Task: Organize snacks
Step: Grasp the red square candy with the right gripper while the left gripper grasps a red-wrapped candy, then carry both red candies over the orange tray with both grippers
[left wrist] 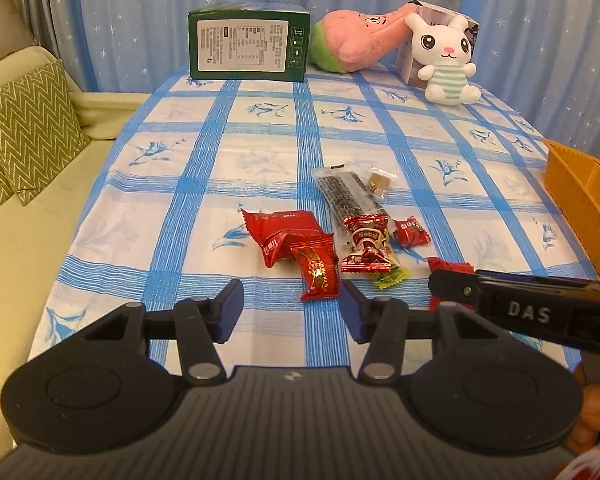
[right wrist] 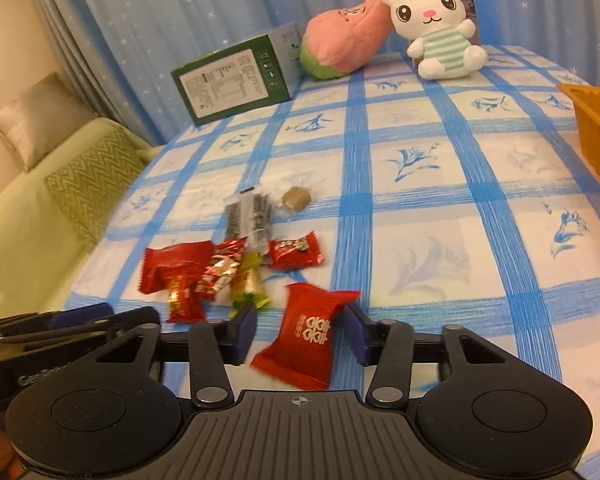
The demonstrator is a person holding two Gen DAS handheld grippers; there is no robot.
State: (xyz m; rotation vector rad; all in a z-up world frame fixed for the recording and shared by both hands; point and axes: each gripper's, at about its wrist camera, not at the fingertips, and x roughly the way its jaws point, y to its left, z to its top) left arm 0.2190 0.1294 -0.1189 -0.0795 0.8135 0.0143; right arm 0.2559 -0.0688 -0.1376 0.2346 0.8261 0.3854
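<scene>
Several wrapped snacks lie in a loose pile on the blue checked tablecloth (left wrist: 260, 152): red packets (left wrist: 280, 236), a red-and-gold candy (left wrist: 366, 246), a long clear dark bar (left wrist: 342, 196) and a small brown sweet (left wrist: 380, 182). My left gripper (left wrist: 290, 308) is open and empty just before the pile. My right gripper (right wrist: 302, 330) is open with a red packet with white lettering (right wrist: 306, 336) between its fingers, not clamped. The pile also shows in the right wrist view (right wrist: 220, 268). The right gripper's finger (left wrist: 512, 304) crosses the left wrist view.
An orange bin (left wrist: 580, 196) stands at the table's right edge, also in the right wrist view (right wrist: 596, 120). At the back stand a green box (left wrist: 248, 46), a pink plush (left wrist: 356, 38) and a white rabbit plush (left wrist: 446, 56). A sofa with cushions (left wrist: 28, 128) is on the left.
</scene>
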